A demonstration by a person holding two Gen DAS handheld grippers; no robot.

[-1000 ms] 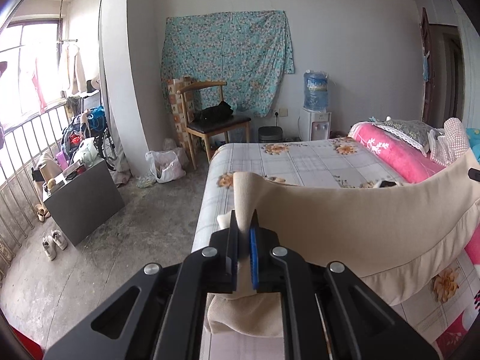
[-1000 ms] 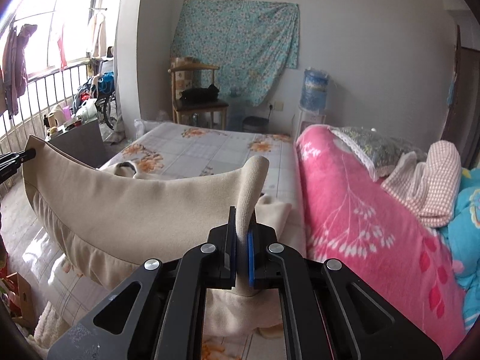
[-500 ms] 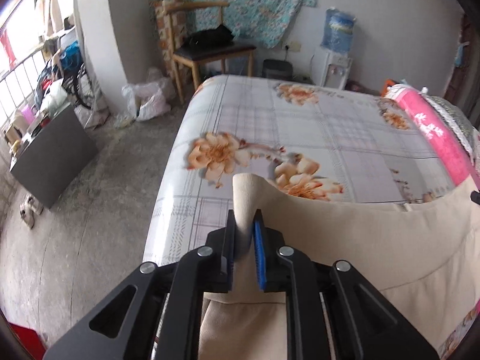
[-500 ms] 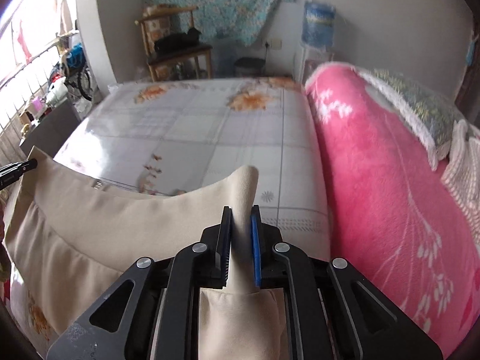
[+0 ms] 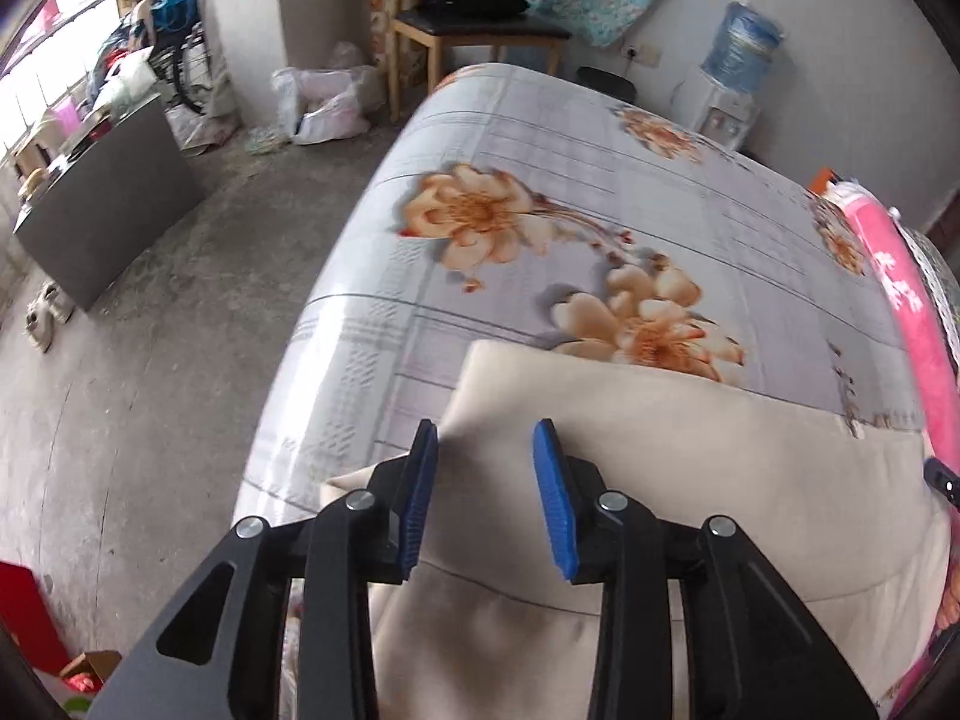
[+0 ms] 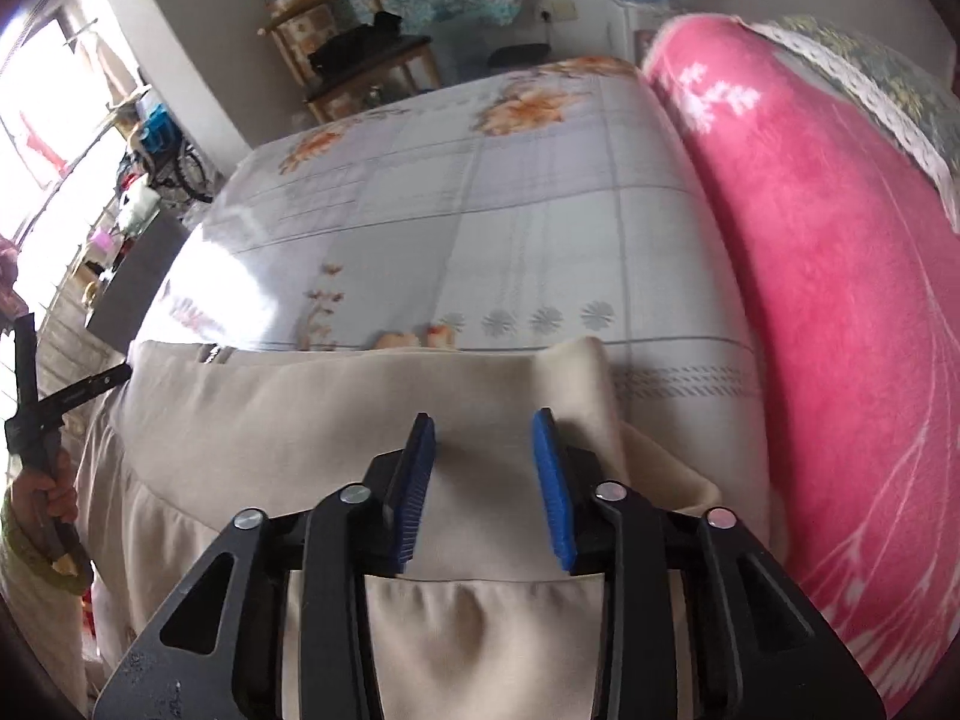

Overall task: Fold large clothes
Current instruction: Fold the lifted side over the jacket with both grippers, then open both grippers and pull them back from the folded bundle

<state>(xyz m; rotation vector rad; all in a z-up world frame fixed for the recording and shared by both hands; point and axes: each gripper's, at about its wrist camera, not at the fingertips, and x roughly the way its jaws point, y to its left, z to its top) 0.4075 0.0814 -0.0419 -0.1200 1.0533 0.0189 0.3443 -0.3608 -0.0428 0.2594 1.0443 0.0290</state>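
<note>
A large beige garment (image 5: 690,468) lies spread across the near part of the bed, its folded edge running side to side. My left gripper (image 5: 487,438) is open just above the garment's left corner, its blue pads (image 5: 420,492) apart. In the right wrist view the same garment (image 6: 300,420) lies flat, and my right gripper (image 6: 485,426) is open over its right corner, which curls up (image 6: 582,378). The left gripper's handle (image 6: 36,414) shows at the far left, held by a hand.
The bed (image 5: 600,192) has a grey floral sheet. A rolled pink blanket (image 6: 840,276) lies along its right side. Left of the bed are concrete floor, a dark cabinet (image 5: 114,198), a wooden chair (image 5: 474,24) and a water dispenser (image 5: 732,78).
Both grippers lowered the garment onto the bed and opened, letting go of its corners. The garment, held stretched in the air before, now lies flat.
</note>
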